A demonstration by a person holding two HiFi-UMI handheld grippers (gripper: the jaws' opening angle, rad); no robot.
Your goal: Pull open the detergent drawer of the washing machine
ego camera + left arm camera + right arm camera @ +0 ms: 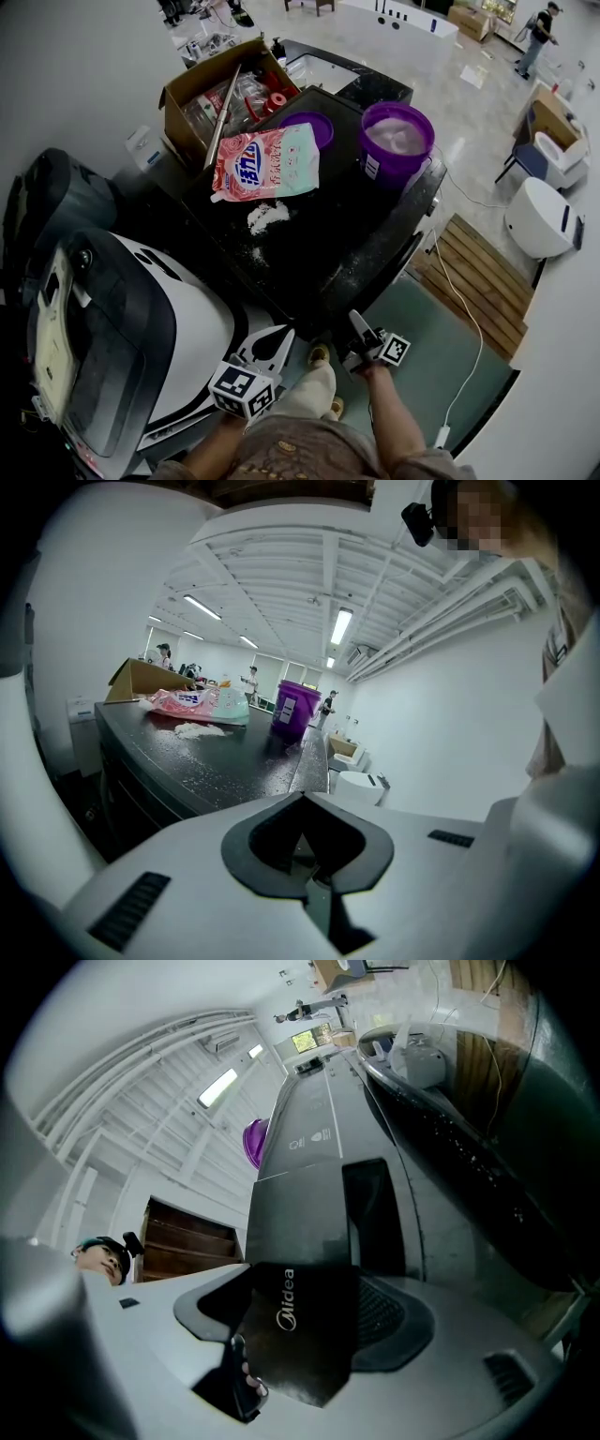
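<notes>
Jaws of the right gripper [358, 324] stood apart round the detergent drawer [300, 1326] at the front edge of the washing machine [333, 258], those of the left gripper [307, 883] closed & empty, so a pull w/o firm grip could have slipped off.

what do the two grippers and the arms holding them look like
The left gripper and right gripper both have smooth white shells with a dark spade-shaped cut-out around black jaws, plus small ribbed slots. Each carries a cube with black-and-white square markers on its faces. The person wears a brown patterned top; its sleeves stop short of the forearms.
</notes>
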